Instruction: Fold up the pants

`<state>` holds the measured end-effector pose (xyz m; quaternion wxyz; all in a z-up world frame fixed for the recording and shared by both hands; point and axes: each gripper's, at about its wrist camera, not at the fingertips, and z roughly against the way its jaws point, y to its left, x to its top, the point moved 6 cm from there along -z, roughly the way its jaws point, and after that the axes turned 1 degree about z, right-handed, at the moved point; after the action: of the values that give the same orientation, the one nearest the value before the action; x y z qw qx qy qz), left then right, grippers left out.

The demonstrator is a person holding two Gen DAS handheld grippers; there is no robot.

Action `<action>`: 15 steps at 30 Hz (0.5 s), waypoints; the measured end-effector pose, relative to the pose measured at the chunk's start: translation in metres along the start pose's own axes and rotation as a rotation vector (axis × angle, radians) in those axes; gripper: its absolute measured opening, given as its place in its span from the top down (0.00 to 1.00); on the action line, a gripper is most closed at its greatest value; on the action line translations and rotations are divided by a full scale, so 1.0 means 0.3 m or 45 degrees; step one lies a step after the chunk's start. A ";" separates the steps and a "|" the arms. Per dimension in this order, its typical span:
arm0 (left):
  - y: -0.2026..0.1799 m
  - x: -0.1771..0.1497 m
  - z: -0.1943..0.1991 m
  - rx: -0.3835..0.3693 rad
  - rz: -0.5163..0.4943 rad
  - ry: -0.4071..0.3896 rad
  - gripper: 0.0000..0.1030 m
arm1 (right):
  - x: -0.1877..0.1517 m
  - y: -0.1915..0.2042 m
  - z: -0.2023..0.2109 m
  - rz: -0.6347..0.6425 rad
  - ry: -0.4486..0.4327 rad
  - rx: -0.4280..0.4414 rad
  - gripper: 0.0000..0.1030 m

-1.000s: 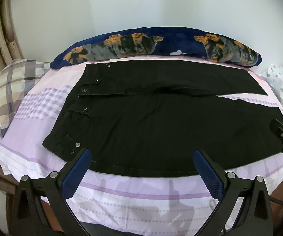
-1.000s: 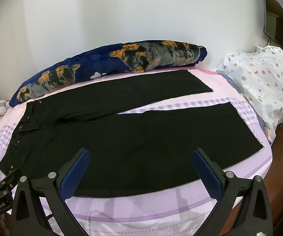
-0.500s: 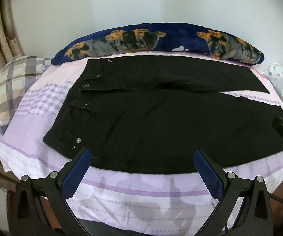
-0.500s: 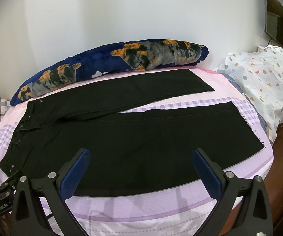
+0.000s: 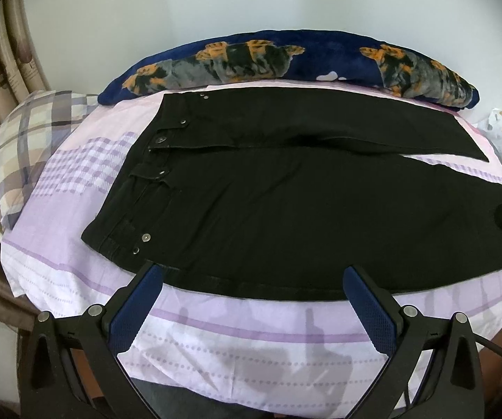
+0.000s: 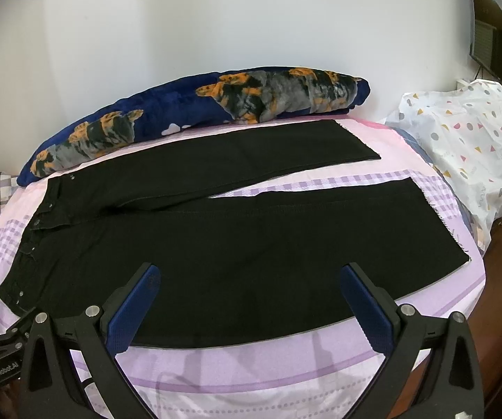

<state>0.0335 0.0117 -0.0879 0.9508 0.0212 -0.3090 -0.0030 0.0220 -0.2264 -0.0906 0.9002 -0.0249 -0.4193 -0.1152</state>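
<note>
I see the black pants (image 5: 303,209) lying flat and unfolded on the bed (image 5: 251,331), legs apart. Nothing is folded yet. My left hand-held gripper (image 5: 252,300) and right hand-held gripper (image 6: 251,300) hover wide open, empty.

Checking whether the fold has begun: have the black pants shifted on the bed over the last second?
No. The black pants lie flat as before, far leg the same way beside the blue pillow; only the cameras drifted.
</note>
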 end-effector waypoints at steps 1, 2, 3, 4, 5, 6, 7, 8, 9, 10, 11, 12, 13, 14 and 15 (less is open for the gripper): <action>0.000 0.000 0.000 -0.002 0.000 -0.001 0.00 | -0.001 -0.001 0.000 0.001 0.000 0.000 0.00; 0.002 -0.001 0.000 -0.003 0.000 -0.001 0.00 | 0.000 -0.002 0.000 0.001 -0.001 -0.001 0.00; 0.000 0.000 0.000 0.001 -0.001 0.000 0.00 | -0.001 -0.002 0.000 0.001 0.000 0.001 0.00; 0.001 -0.001 0.000 -0.001 -0.001 -0.001 0.00 | -0.002 -0.003 0.000 -0.002 0.000 0.002 0.00; 0.001 0.000 0.000 -0.002 -0.001 -0.001 0.00 | 0.000 -0.001 0.000 -0.003 0.001 0.002 0.00; 0.000 0.000 0.000 0.000 -0.001 0.000 0.00 | -0.001 -0.001 -0.001 -0.005 0.003 0.003 0.00; 0.001 -0.001 0.000 -0.002 -0.001 0.000 0.00 | -0.002 0.000 -0.002 -0.007 0.005 0.004 0.00; 0.000 -0.001 0.000 -0.003 -0.001 0.000 0.00 | -0.001 -0.003 -0.001 -0.006 0.004 0.003 0.00; 0.000 -0.001 0.000 -0.001 -0.001 0.001 0.00 | -0.001 -0.003 -0.001 -0.005 0.004 0.002 0.00; 0.000 -0.001 0.000 -0.002 0.000 0.000 0.01 | -0.003 -0.002 -0.002 -0.006 0.003 0.003 0.00; 0.002 -0.002 0.001 -0.002 0.000 0.000 0.01 | 0.000 -0.003 -0.001 -0.004 0.003 0.004 0.00; 0.000 -0.001 0.000 0.000 0.000 0.000 0.00 | 0.000 -0.003 -0.002 -0.004 0.003 0.002 0.00; 0.000 -0.001 0.000 -0.001 0.000 0.000 0.00 | -0.003 -0.002 -0.003 -0.004 0.003 0.002 0.00; 0.002 -0.002 0.000 -0.001 0.000 -0.001 0.01 | -0.001 -0.004 -0.002 -0.004 0.005 0.004 0.00; 0.001 -0.002 0.000 -0.001 -0.001 -0.001 0.01 | -0.001 -0.004 -0.002 -0.005 0.005 0.004 0.00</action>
<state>0.0331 0.0119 -0.0882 0.9507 0.0208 -0.3093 -0.0036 0.0219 -0.2275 -0.0913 0.9008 -0.0226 -0.4178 -0.1163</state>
